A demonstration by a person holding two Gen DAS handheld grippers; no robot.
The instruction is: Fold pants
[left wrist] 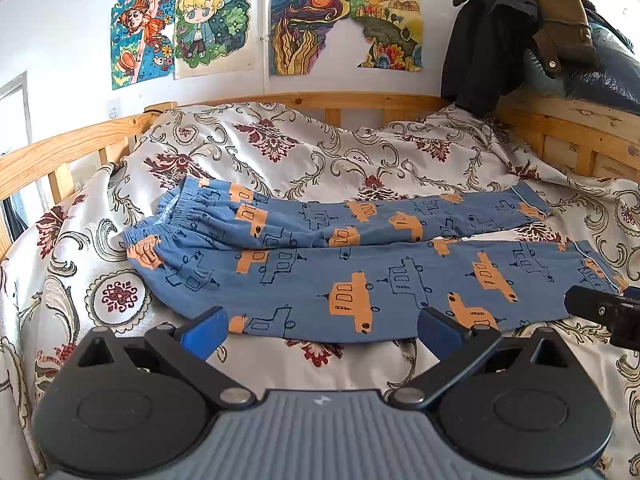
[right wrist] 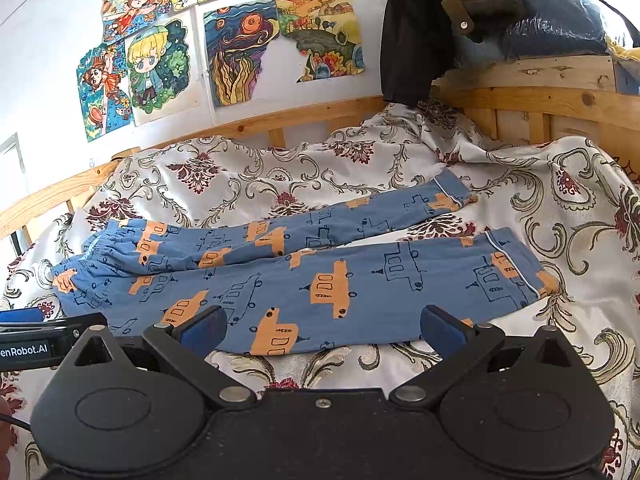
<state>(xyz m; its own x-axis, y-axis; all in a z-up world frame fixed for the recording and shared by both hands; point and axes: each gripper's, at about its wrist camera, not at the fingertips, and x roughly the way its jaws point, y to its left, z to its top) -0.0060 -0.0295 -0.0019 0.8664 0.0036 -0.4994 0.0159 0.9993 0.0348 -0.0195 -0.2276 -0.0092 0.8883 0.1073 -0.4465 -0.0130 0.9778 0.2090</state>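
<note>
One pair of pants (left wrist: 360, 276) lies flat on the bed (left wrist: 280, 152), its two legs side by side. The left gripper (left wrist: 322, 326) and right gripper (right wrist: 324, 326) are both spread wide and hold nothing.

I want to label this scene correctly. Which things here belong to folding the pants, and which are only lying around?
For the job:
- blue cotton pants with orange cars, spread flat
- left gripper, jaws open
- right gripper, jaws open

Only lying about:
- white floral bedspread
- colourful paper drawings on the wall
- dark jacket over the wooden bed rail
</note>
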